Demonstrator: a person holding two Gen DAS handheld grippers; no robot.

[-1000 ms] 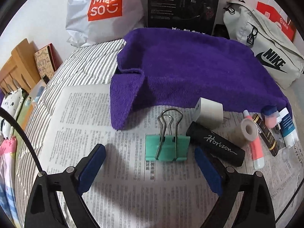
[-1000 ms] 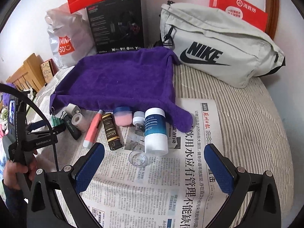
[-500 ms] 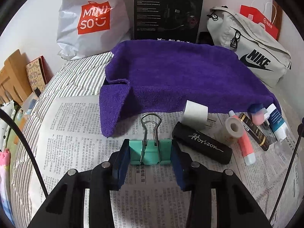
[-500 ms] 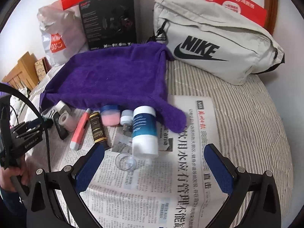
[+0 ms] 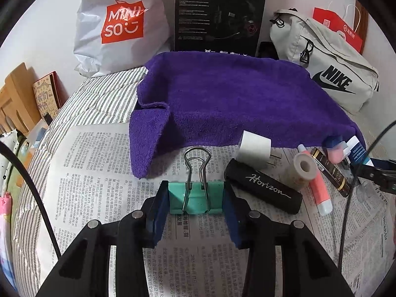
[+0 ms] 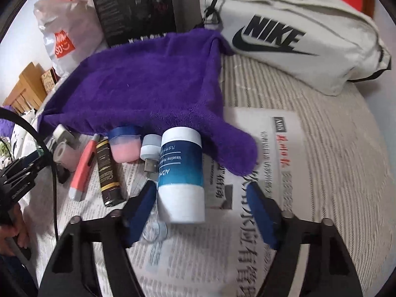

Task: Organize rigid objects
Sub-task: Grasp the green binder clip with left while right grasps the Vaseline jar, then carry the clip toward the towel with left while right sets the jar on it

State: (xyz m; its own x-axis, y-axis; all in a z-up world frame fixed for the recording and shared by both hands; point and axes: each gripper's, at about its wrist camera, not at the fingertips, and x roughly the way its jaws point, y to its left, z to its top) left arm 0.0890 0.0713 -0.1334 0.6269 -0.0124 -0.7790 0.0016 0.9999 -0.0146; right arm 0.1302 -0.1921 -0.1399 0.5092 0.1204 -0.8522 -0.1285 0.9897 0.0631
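Two grippers over a printed newspaper sheet [image 5: 99, 173]: the left gripper [image 5: 196, 201] is clamped on a teal metal binder clip [image 5: 195, 198], wire handles pointing toward a purple terry towel [image 5: 222, 104]. The right gripper [image 6: 201, 199] stands partly open astride a white-and-blue cylindrical lotion bottle [image 6: 182, 173] lying beside the towel's edge, its left pad touching the bottle, its right pad apart

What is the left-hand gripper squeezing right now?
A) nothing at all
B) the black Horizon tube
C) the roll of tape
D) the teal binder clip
D: in the left wrist view the left gripper has both blue pads pressed against the sides of the teal binder clip, on the newspaper.
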